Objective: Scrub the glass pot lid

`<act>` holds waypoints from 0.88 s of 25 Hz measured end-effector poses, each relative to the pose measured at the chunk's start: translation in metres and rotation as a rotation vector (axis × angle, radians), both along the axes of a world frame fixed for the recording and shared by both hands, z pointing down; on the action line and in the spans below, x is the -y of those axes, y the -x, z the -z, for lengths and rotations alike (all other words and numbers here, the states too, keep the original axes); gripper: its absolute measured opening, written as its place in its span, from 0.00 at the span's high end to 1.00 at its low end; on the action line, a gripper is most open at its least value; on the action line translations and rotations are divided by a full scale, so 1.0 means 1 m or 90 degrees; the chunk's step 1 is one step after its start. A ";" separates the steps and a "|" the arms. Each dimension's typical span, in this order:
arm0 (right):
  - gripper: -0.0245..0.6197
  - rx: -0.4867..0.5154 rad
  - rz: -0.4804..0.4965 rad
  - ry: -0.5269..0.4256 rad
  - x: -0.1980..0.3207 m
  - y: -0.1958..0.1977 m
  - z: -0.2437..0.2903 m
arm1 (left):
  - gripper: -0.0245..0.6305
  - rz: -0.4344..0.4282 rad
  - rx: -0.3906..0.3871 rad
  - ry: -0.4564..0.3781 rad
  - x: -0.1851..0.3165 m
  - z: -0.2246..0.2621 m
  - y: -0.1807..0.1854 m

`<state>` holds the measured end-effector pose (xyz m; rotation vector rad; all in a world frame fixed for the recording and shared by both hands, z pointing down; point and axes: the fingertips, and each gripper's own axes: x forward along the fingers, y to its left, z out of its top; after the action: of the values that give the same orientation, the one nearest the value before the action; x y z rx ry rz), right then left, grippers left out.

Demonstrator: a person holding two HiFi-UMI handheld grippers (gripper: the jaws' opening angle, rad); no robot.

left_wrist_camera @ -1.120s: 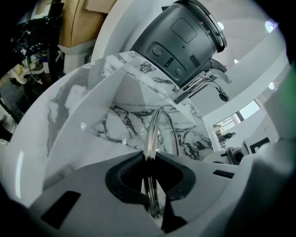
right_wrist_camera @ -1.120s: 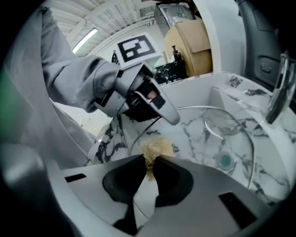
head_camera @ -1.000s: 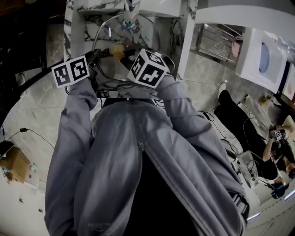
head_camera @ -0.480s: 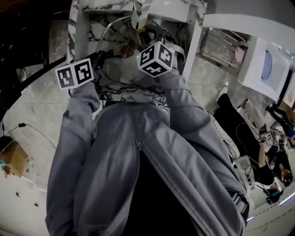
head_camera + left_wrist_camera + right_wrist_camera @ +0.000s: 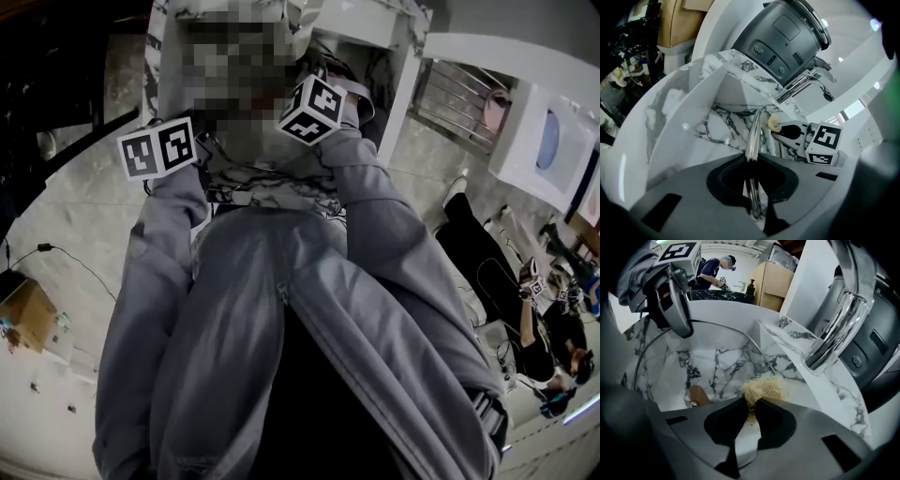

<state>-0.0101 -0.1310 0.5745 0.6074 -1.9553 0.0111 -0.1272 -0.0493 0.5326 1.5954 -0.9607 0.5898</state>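
Observation:
The glass pot lid point(image 5: 754, 136) stands on edge over the marble sink point(image 5: 670, 108), and my left gripper point(image 5: 752, 161) is shut on its metal rim. In the right gripper view the lid's rim point(image 5: 717, 325) arcs across the basin, with its brown knob point(image 5: 697, 395) low on the left and the left gripper point(image 5: 678, 315) clamping the top left edge. My right gripper point(image 5: 752, 404) is shut on a yellow fibrous scrubber point(image 5: 761, 389), held close to the glass. The left gripper view also shows the right gripper point(image 5: 790, 133) and the scrubber point(image 5: 774, 123) beyond the lid. In the head view only the marker cubes point(image 5: 157, 148) show.
A chrome faucet point(image 5: 839, 319) reaches over the sink at the right. A grey round appliance point(image 5: 783, 33) stands on the counter behind it. Grey sleeves point(image 5: 375, 244) fill the head view. People sit on the floor at the far right point(image 5: 539, 319).
The right gripper has moved farther over the sink, up in the head view, toward the faucet, with the scrubber. The left gripper has stayed in place on the lid.

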 end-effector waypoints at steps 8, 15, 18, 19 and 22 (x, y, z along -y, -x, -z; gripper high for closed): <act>0.88 -0.007 0.033 0.082 -0.037 0.002 -0.013 | 0.88 0.003 -0.001 -0.001 0.000 0.000 0.000; 0.88 -0.011 0.073 0.142 -0.097 0.009 -0.022 | 0.88 0.003 -0.004 -0.006 -0.001 0.000 0.001; 0.88 -0.011 0.071 0.152 -0.110 0.007 -0.021 | 0.88 0.003 -0.004 -0.010 -0.002 0.000 0.000; 0.88 -0.010 0.071 0.156 -0.114 0.007 -0.021 | 0.88 0.004 -0.004 -0.011 -0.003 0.000 0.000; 0.88 -0.008 0.091 0.179 -0.130 0.009 -0.019 | 0.88 0.006 -0.003 -0.014 -0.004 0.001 0.000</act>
<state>-0.0194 -0.0009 0.5938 0.2817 -1.9362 0.1881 -0.1276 -0.0452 0.5320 1.6110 -0.9733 0.5702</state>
